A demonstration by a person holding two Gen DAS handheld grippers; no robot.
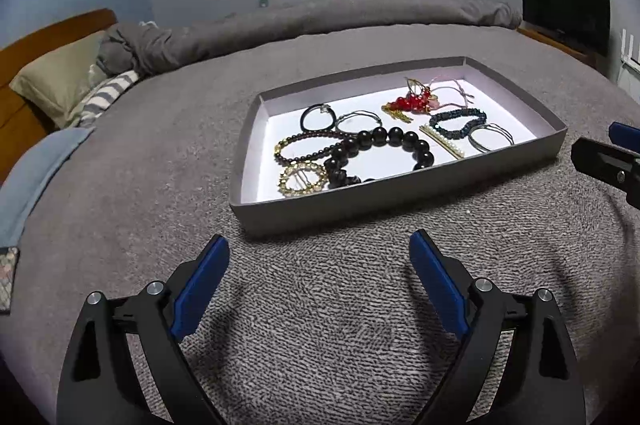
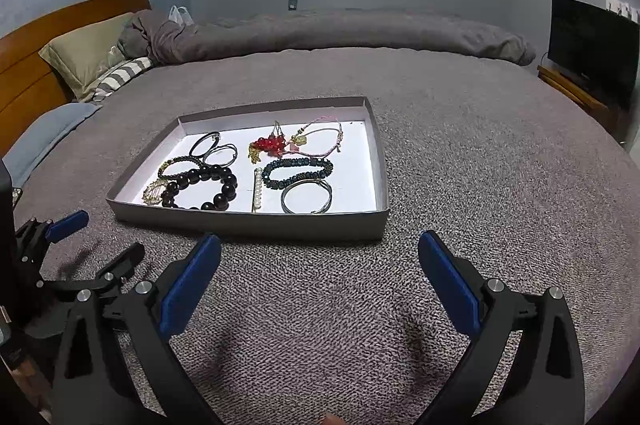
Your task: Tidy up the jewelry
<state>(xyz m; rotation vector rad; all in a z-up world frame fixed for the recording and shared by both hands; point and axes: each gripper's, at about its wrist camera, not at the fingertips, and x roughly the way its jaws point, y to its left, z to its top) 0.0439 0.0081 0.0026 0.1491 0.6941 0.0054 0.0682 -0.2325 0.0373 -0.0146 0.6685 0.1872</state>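
Note:
A shallow grey tray point(image 1: 360, 203) with a white floor lies on the grey bedspread and holds several pieces of jewelry. Among them are a large black bead bracelet point(image 1: 384, 139), a gold ring brooch point(image 1: 303, 178), a red bead piece point(image 1: 412, 101), a teal bead bracelet point(image 1: 460, 123) and a pearl bar clip point(image 1: 442, 141). My left gripper point(image 1: 319, 239) hovers just short of the tray's near wall, open and empty. My right gripper point(image 2: 320, 237) is also open and empty, in front of the tray point(image 2: 280, 225) toward its right corner. The black bracelet point(image 2: 208, 179) sits front left there.
The tray rests mid-bed on a knitted grey cover point(image 2: 480, 165). Pillows point(image 2: 84, 57) and a wooden headboard point(image 2: 40, 37) lie far left, a rolled duvet point(image 2: 360, 33) behind. A dark TV point(image 2: 592, 45) stands at right. My left gripper point(image 2: 100, 239) shows low left in the right wrist view.

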